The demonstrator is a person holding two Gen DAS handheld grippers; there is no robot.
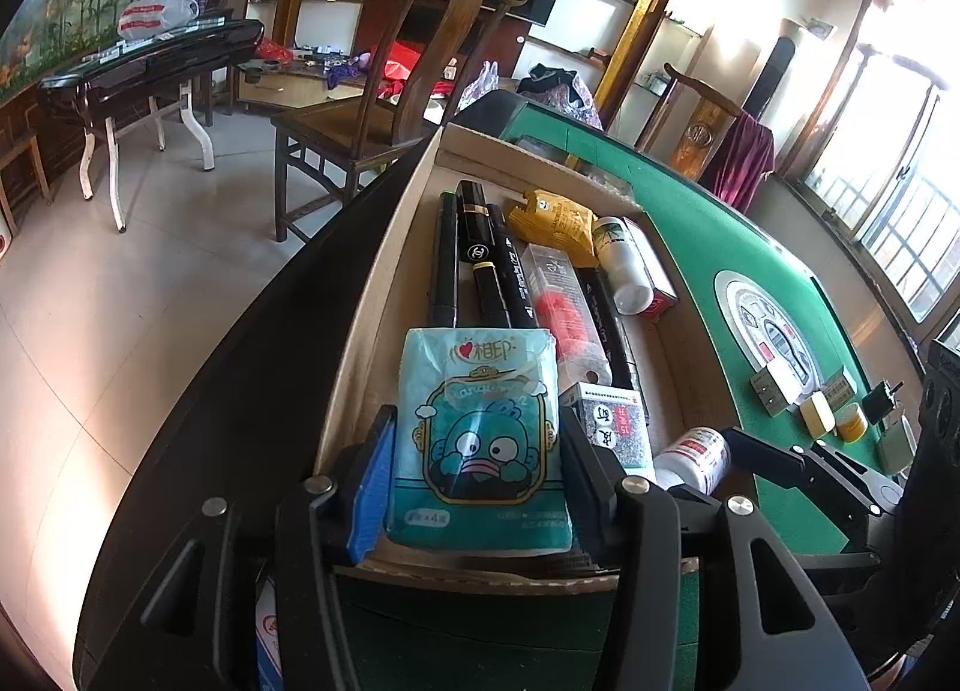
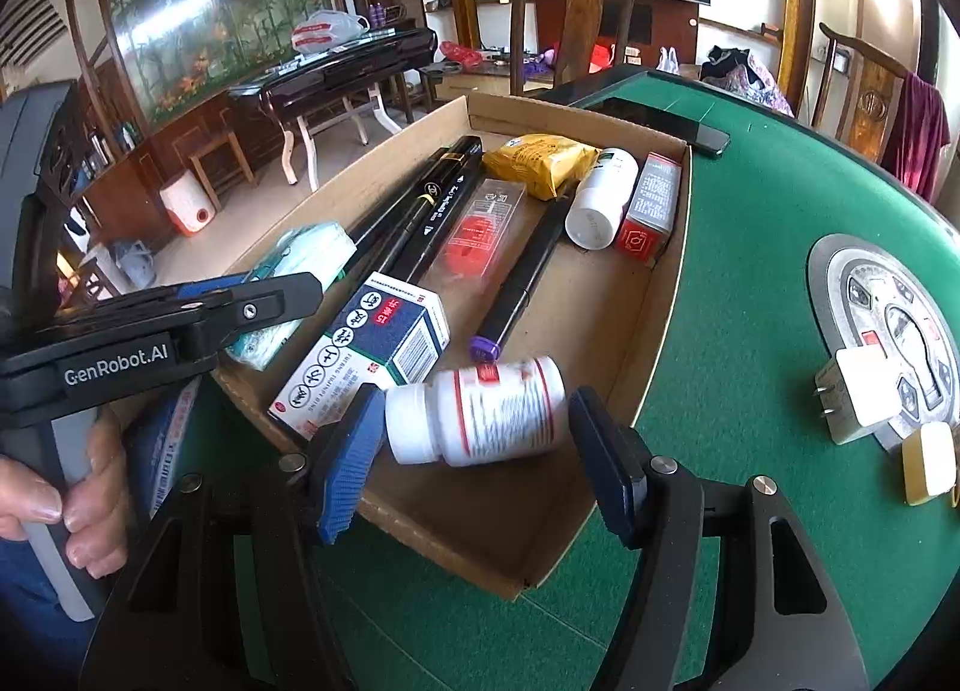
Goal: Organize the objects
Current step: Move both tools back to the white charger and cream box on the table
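A shallow cardboard box [image 1: 384, 283] [image 2: 600, 331] lies on the green table. My left gripper [image 1: 474, 451] is shut on a teal tissue pack [image 1: 480, 439] with a cartoon face, held over the box's near end; the pack also shows in the right wrist view [image 2: 300, 265]. My right gripper [image 2: 474, 445] is open, its fingers standing either side of a white pill bottle [image 2: 480, 409] with a red label, blurred, over the box. The bottle also shows in the left wrist view [image 1: 696, 457]. The box holds black pens [image 1: 474, 259], a medicine carton [image 2: 366, 349], an orange packet [image 2: 534, 159] and a white bottle [image 2: 600, 199].
On the green felt to the right lie a white plug adapter [image 2: 852, 391], a yellow block [image 2: 930, 463] and the table's round centre panel [image 2: 900, 331]. A phone [image 2: 660, 120] lies beyond the box. Wooden chairs [image 1: 384, 108] stand past the table edge.
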